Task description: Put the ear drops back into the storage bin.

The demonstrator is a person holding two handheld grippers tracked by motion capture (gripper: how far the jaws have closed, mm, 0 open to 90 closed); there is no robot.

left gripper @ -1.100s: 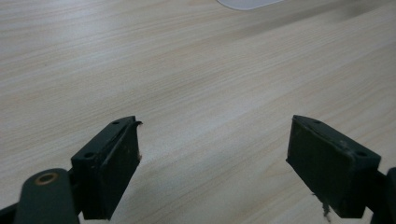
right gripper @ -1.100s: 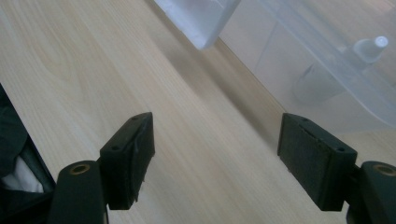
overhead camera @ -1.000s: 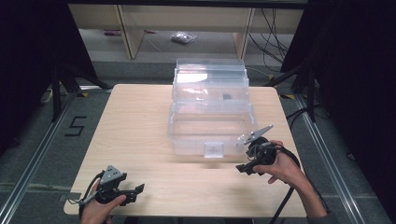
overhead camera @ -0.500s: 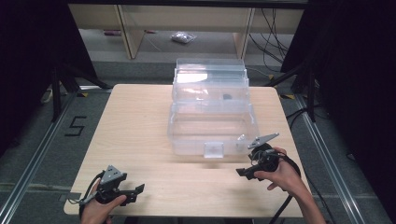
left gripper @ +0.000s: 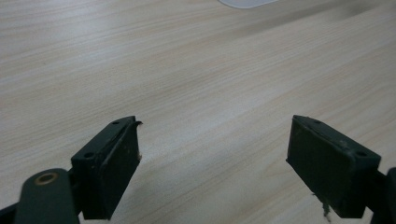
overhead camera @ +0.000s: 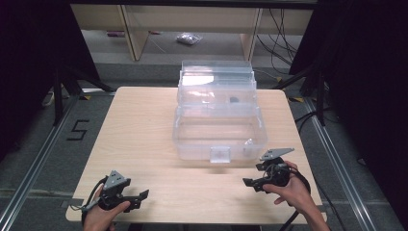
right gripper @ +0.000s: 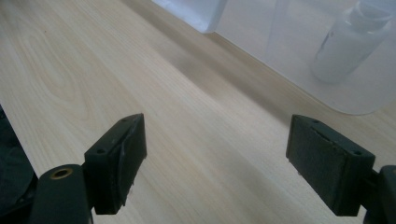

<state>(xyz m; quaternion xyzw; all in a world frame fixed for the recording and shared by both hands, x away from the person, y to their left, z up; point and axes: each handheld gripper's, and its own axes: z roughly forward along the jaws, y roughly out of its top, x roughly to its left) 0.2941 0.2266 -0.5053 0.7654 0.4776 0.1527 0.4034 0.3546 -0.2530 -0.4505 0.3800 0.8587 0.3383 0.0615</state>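
A clear plastic box (overhead camera: 192,144) stands open mid-table, its lid (overhead camera: 216,77) tipped back. A small white bottle (overhead camera: 248,143) lies inside at the front right corner. The right gripper view looks at that bottle (right gripper: 345,42) through the box wall (right gripper: 261,28). My right gripper (overhead camera: 252,174) is held open just in front of the box's right corner, apart from it, and there is nothing between its jaws (right gripper: 215,163). Near the front left edge my left gripper (overhead camera: 142,195) rests open over bare wood (left gripper: 215,163).
The wooden table (overhead camera: 144,125) has open room left of the box and along the front. A white latch (overhead camera: 220,155) sticks out from the box front. A small dark item (overhead camera: 234,100) sits in the box's rear part. Shelves and cables lie beyond the table.
My right gripper has drawn back from the box's front right corner toward the table's front edge. The left gripper has stayed put.
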